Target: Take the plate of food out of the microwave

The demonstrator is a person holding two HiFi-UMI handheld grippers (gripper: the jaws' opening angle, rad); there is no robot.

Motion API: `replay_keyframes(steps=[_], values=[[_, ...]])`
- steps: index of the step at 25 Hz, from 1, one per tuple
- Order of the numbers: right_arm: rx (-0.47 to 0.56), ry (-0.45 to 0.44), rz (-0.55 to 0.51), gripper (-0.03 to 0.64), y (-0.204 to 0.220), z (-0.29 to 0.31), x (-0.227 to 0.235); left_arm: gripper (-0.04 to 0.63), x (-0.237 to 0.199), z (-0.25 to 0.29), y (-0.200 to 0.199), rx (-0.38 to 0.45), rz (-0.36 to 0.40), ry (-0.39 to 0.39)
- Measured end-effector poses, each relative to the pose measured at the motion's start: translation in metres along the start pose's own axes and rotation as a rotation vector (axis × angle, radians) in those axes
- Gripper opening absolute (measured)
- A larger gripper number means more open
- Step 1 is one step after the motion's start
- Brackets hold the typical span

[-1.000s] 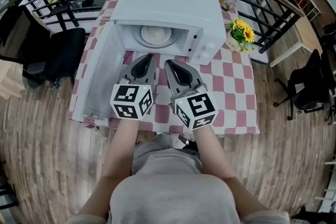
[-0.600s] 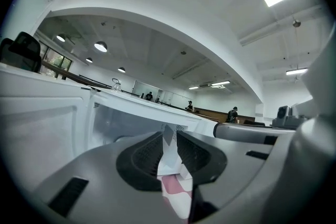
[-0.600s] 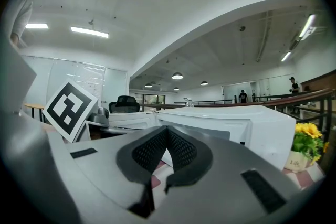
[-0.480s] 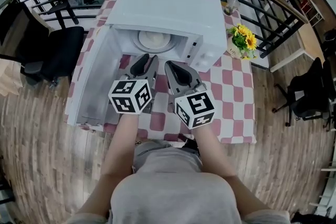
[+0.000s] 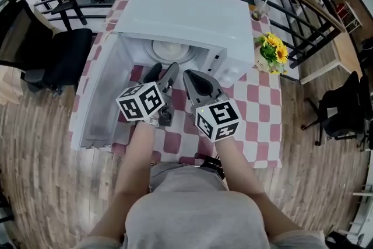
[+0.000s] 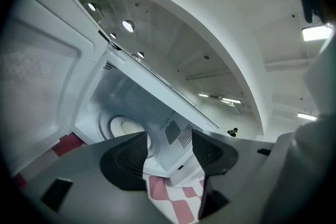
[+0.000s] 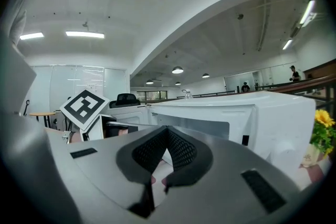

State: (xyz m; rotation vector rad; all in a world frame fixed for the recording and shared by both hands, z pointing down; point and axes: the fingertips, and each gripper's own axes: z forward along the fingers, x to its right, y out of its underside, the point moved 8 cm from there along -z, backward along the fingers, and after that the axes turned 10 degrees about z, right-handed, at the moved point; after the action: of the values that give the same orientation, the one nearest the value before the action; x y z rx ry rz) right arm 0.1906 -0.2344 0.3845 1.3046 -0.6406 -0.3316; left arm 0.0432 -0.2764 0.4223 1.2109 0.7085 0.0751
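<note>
Hovering just in front of the open microwave (image 5: pixel 186 14) with the left gripper (image 5: pixel 162 72), jaws just spread to a wide gap, nothing between them, only checked tablecloth (image 5: pixel 256 108) showing beyond. Holding the right gripper (image 5: pixel 189 74) just beside it, jaws pinched together, empty. Looking straight into the cavity: plate of food (image 5: pixel 171 51) sitting inside, untouched, apart from both grippers. Door (image 5: pixel 99 90) swung out towards the tablecloth's left edge. Yellow flowers (image 5: pixel 271 49) near the right edge, beside the microwave.

Plate (image 5: pixel 171 51) in microwave (image 5: pixel 186 14); flowers (image 5: pixel 271 49) right.
</note>
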Motion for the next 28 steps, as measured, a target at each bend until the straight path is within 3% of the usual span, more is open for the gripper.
replay_keyframes(steps=[7, 12, 19, 21, 28], values=[[-0.023, 0.002, 0.045, 0.021, 0.007, 0.011, 0.017, 0.252, -0.018, 0.016, 0.007, 0.005, -0.113, -0.018], [-0.033, 0.008, 0.053, 0.021, 0.010, 0.015, 0.025, 0.252, -0.033, 0.030, 0.023, -0.042, -0.239, -0.043], [-0.053, 0.013, 0.066, 0.021, 0.018, 0.018, 0.034, 0.247, -0.058, 0.043, 0.050, -0.069, -0.449, -0.143], [-0.063, 0.003, 0.066, 0.021, 0.022, 0.022, 0.034, 0.277, -0.064, 0.047, 0.056, -0.068, -0.503, -0.150], [-0.098, -0.020, 0.069, 0.021, 0.031, 0.032, 0.036, 0.293, -0.084, 0.062, 0.074, -0.094, -0.624, -0.239]])
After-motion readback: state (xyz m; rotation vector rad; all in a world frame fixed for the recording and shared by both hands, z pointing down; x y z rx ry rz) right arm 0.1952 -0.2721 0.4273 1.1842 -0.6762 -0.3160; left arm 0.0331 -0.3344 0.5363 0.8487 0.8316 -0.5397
